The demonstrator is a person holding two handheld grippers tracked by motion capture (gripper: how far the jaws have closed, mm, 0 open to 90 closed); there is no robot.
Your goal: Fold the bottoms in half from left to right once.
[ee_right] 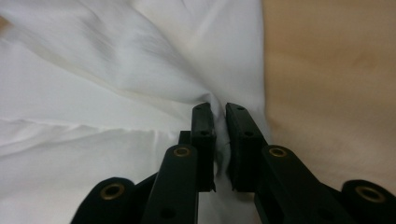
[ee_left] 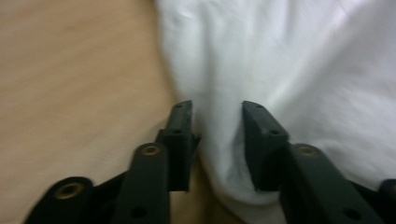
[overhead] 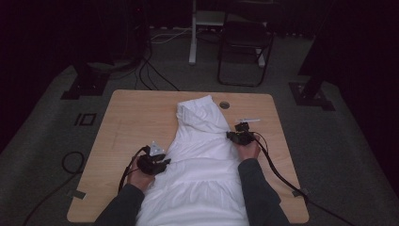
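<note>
I'm folding the white garment spread mid-worktop. My right claw pinches its right edge; my left claw straddles the left edge, parted. Next: close left.

You face a dim room: grey carpet, a dark folding chair beyond the wooden table, cables beside that chair.

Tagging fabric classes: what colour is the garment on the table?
Plain white garment, no pattern; clearest in the right gripper view.
</note>
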